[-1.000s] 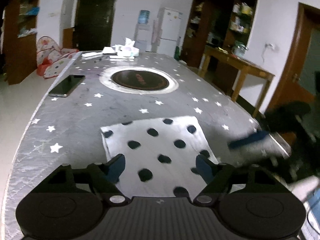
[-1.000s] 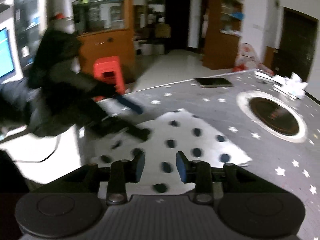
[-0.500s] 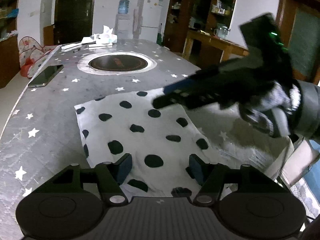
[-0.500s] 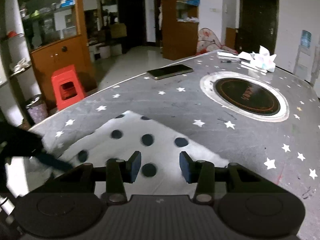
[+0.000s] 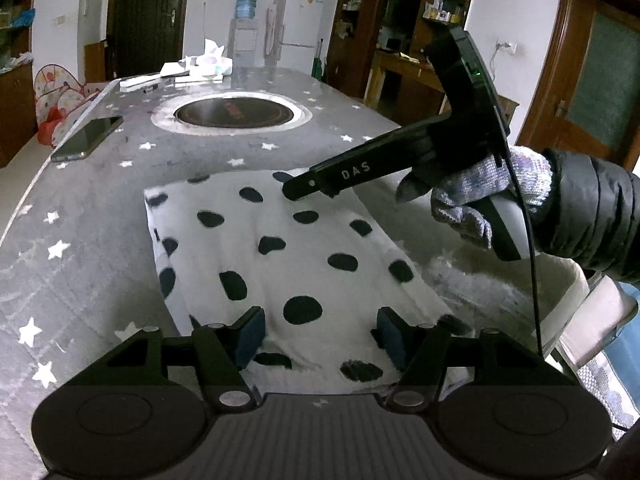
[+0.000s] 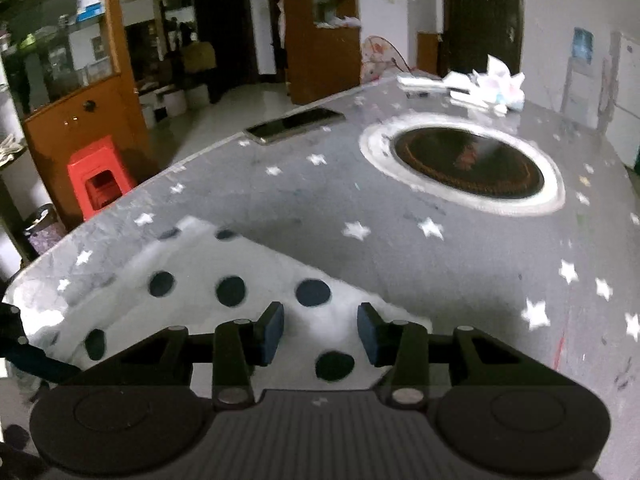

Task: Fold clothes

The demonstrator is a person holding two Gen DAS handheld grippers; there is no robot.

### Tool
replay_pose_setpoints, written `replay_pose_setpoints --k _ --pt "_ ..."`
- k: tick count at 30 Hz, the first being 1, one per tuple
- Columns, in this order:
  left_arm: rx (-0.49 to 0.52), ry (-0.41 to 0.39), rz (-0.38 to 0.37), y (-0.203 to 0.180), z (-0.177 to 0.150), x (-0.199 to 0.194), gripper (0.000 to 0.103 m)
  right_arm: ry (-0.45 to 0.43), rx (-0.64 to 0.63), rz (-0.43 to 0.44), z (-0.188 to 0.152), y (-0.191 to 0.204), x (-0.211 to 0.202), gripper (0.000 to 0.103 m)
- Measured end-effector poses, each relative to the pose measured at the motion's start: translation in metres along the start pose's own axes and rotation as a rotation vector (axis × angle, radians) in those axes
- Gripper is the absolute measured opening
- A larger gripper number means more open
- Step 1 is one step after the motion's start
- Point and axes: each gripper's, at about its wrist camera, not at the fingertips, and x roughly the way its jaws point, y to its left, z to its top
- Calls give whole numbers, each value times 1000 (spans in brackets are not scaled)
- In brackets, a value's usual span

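Lying flat on the star-print table, the spotted garment looks folded already. Left gripper is spread at its 6 o'clock hem; right gripper, spread, apparently hovers at 1 o'clock. Pinch both layers squarely.

A phone and tissues lie on the star-patterned table.

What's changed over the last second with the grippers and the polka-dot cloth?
The right gripper swung in from the table's right edge and now reaches over the far right part of the folded polka-dot cloth, jaws apart. The left gripper stayed open over the near edge. Neither grabbed anything. The cloth stays folded, and the phone and table are unchanged.
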Motion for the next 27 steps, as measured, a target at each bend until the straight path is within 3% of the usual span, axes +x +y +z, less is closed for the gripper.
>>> replay_pose_setpoints --k 6,10,15,22,27 --pt "-3 -36 5 1 4 -12 65 -18 -60 63 22 23 3 41" --pt "-20 -9 8 6 0 -5 65 8 -73 93 26 34 24 40" --pt "-36 10 -2 10 -5 1 65 59 -70 82 21 36 49 40" --pt "-47 5 -19 13 -5 -2 66 31 -127 115 37 51 34 40" --pt "-59 6 -25 14 -6 -1 66 61 -165 138 40 69 54 40"
